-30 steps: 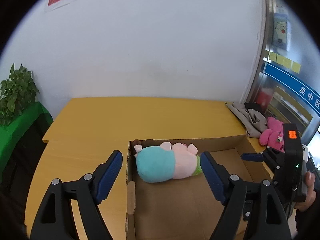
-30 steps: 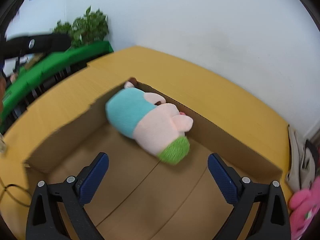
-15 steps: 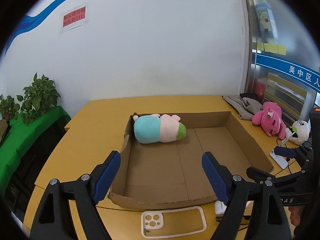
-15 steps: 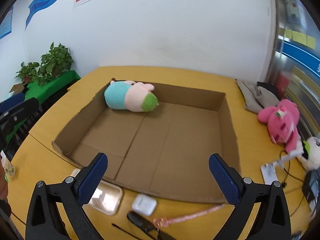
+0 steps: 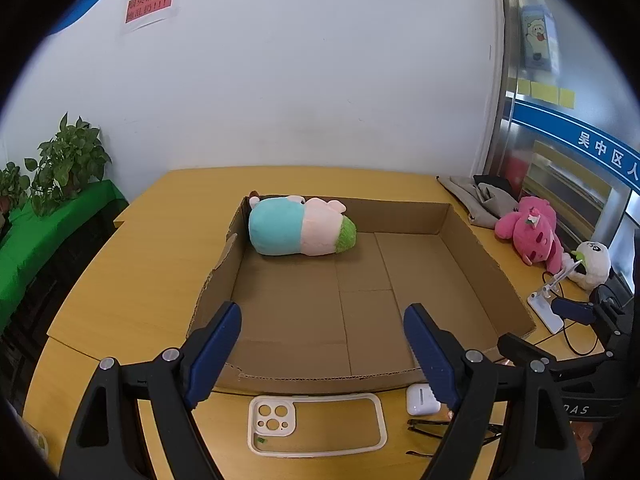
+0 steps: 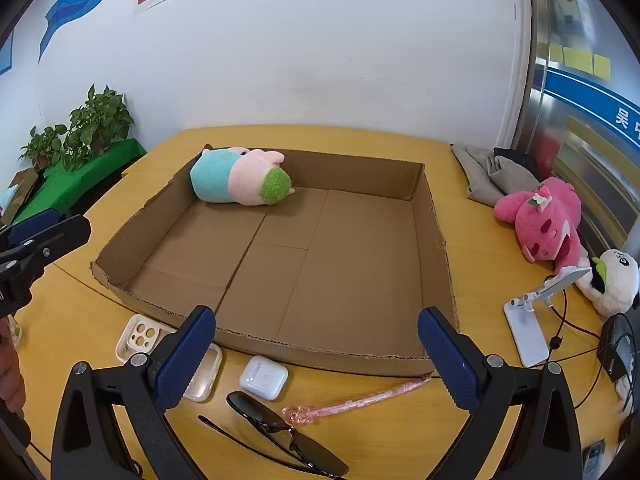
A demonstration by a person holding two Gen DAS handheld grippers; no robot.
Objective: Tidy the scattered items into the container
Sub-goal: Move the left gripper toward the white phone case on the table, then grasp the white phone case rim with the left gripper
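Left view: left gripper (image 5: pixel 322 346) open, empty; phone case (image 5: pixel 316 424) at bottom centre, just before box (image 5: pixel 486 264); probably light, bendy, best pinched on a long rim; cream, camera holes. Right view: right gripper (image 6: pixel 316 354) open, empty; earbud case (image 6: pixel 264 377) low centre, likely smooth, slippery; white.

Three plush toys: one (image 6: pixel 240 180) in the box (image 6: pixel 434 240), two (image 6: pixel 548 220) (image 6: pixel 612 284) at the desk's (image 6: pixel 80 320) right edge. One phone case (image 5: pixel 316 424), one earbud case (image 6: pixel 264 376), one pair of sunglasses (image 6: pixel 288 436), one pink pen (image 6: pixel 360 400).

Wall: plain white painted wall (image 5: pixel 320 80), red paper notice (image 5: pixel 149 3) upper left
Left edge: leafy green potted plants (image 6: pixel 100 120) on green-covered stand (image 5: pixel 48 232)
Right edge: blue-banded glass door (image 5: pixel 568 152)
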